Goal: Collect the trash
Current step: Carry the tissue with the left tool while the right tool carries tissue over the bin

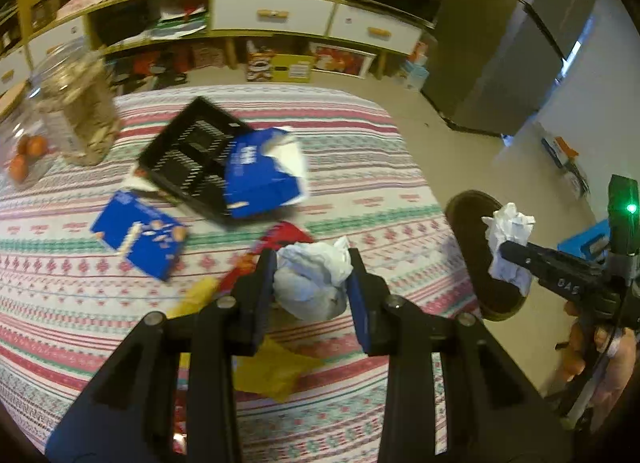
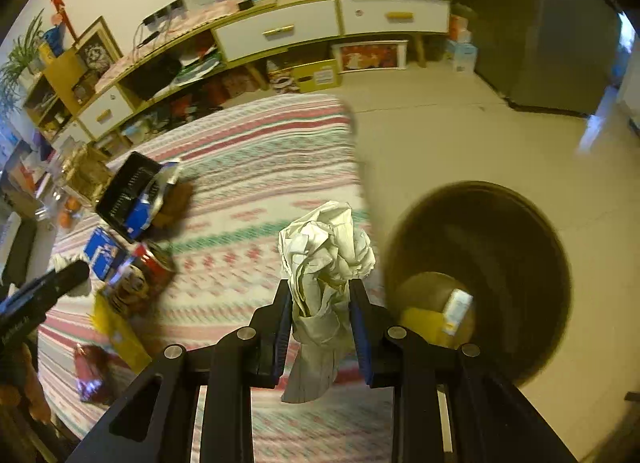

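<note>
My left gripper (image 1: 313,263) is shut on a crumpled white paper ball (image 1: 310,279), held above the striped tablecloth (image 1: 340,135). My right gripper (image 2: 320,295) is shut on another crumpled white paper ball (image 2: 326,247), held near the table's right edge beside a dark round trash bin (image 2: 500,223) on the floor. The bin holds a yellow item and a small white carton. The right gripper with its paper (image 1: 508,237) also shows in the left wrist view over the bin (image 1: 468,215). A red wrapper (image 1: 280,237) and a yellow wrapper (image 1: 276,375) lie under the left gripper.
A black basket (image 1: 192,159) with a torn blue box (image 1: 260,179) lies tipped mid-table. A blue biscuit box (image 1: 136,239), a jar of snacks (image 1: 80,115) and oranges (image 1: 28,155) sit left. A sideboard (image 1: 280,15) and a grey fridge (image 1: 520,63) stand behind.
</note>
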Demonstrator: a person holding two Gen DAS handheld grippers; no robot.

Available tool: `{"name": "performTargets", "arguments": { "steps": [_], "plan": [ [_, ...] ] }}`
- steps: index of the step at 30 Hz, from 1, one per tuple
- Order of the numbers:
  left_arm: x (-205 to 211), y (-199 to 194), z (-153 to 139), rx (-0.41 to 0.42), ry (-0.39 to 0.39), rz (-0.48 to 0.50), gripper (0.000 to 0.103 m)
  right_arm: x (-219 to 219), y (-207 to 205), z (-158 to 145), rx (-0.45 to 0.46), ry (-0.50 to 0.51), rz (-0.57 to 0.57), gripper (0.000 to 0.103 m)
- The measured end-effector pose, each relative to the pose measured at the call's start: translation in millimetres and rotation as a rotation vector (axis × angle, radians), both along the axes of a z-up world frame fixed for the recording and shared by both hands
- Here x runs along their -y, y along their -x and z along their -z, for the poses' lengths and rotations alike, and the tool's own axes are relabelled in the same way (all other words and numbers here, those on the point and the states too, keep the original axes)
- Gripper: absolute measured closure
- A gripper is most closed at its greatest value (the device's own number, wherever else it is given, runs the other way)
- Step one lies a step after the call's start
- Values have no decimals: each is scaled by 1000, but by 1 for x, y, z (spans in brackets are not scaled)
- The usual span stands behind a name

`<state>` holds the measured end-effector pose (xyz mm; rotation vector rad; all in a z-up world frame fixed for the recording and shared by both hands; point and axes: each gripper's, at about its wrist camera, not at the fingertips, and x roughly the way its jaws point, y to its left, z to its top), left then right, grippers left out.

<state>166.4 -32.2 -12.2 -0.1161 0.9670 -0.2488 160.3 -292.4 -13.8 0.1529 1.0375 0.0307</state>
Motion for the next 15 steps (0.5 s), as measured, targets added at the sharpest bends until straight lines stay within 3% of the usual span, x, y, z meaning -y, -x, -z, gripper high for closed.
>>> {"name": "performTargets", "arguments": {
  "steps": [6, 15],
  "plan": [
    [49, 9, 6, 9, -29, 98, 66, 52, 32, -8, 13, 29, 57, 75],
    [109, 21, 12, 3, -1, 213, 66, 109, 64, 2, -16, 49, 122, 75]
  ]
}}
